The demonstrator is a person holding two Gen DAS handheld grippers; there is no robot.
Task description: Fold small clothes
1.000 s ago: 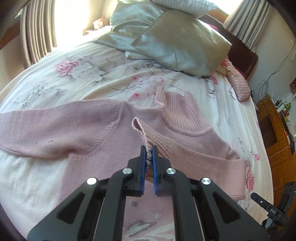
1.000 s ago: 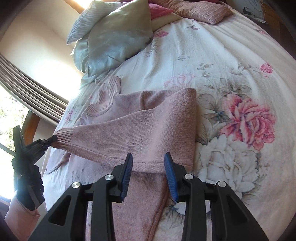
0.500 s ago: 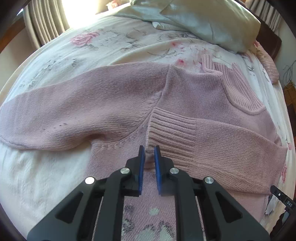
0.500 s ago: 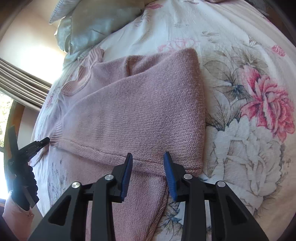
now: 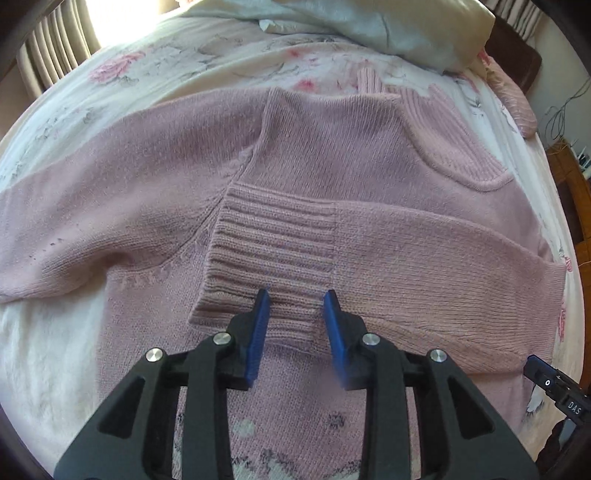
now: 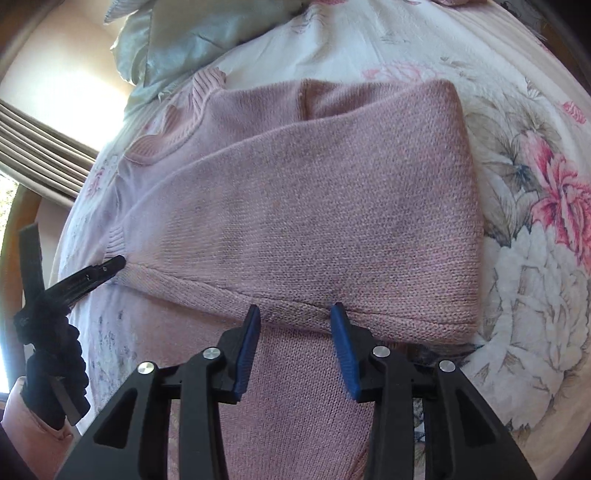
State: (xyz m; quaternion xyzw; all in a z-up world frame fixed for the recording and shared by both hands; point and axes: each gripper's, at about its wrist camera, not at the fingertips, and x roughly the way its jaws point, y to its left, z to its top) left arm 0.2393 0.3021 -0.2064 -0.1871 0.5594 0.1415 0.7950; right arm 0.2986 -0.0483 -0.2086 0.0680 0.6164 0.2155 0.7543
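**Pink sweater on the bed, one sleeve folded across, both claws apart**

The only readable writing is "DAS", in white on a small black device (image 5: 565, 397) at the lower right edge of the left wrist view; a round mark sits beside the letters.

One pink knitted sweater (image 5: 332, 177) lies flat on the floral bedspread (image 5: 110, 85). One sleeve is folded across the sweater's chest, and its ribbed cuff (image 5: 273, 254) rests on the body, below the ribbed collar (image 5: 443, 122). The other sleeve (image 5: 74, 221) stretches out sideways from the sweater onto the bedspread. Beyond the collar lies one pale silky pillow (image 5: 388, 26), and a pink ribbed cushion (image 5: 513, 99) lies beside it.

The left gripper (image 5: 297, 310) has its two blue-padded fingers spread apart, straddling the near edge of the cuff and clamping nothing. The right gripper (image 6: 295, 317) also stands with its fingers apart, at the lower edge of the folded sleeve (image 6: 332, 206), holding nothing. In the right wrist view the left gripper's black tip is seen just at the cuff.
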